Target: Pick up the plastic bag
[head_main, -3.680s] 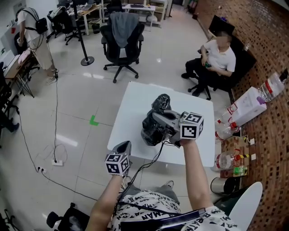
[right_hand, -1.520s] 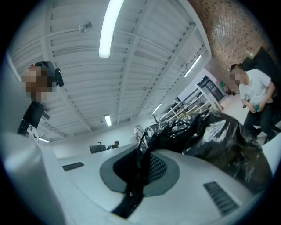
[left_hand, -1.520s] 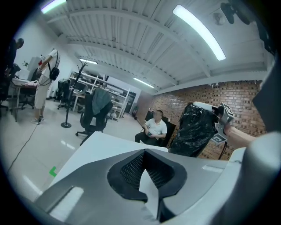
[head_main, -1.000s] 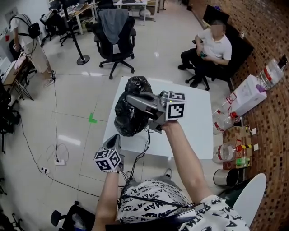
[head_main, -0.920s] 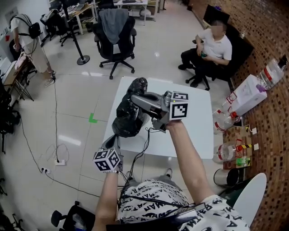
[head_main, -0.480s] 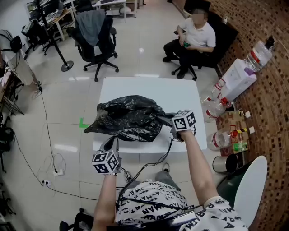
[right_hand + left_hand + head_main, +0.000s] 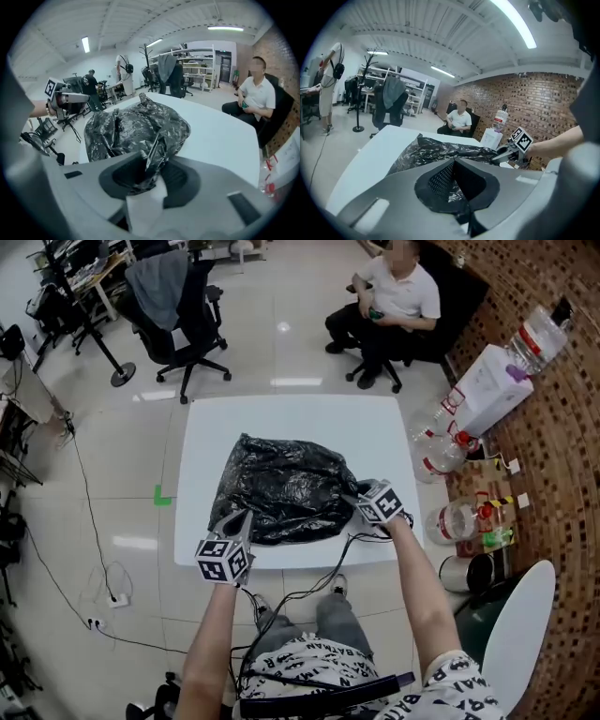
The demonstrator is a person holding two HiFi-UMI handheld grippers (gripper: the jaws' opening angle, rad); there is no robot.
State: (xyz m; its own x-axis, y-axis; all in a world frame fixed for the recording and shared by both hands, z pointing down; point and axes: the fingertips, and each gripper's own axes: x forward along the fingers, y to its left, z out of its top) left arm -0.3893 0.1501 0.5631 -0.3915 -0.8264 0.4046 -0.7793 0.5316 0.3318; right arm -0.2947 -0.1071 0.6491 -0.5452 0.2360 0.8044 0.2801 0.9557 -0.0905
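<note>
- Jaws of the right gripper [image 7: 150,174] are pinched on a bunched fold of the black plastic bag [image 7: 281,488]; its own view shows the crinkled film standing up between them
- Jaws of the left gripper [image 7: 458,190] look drawn nearly together, with a sliver of the same film between the pads, so I judge that they have nipped the bag's edge, though less surely than the right
- From the head view, both grippers sit at the near side of the bag, the left at its near-left corner and the right at its near-right edge
- Beyond the grippers the bag lies spread and fairly flat on the white desk [image 7: 281,418], covering the desk's middle, with bare top showing all round
- As for the task, the grasp seems made but the lift is not: the bag's bulk rests on the desk, so raising both grippers together is what remains
- Farther off, a seated person [image 7: 394,296] and an office chair [image 7: 173,296] stand on the floor behind the desk
</note>
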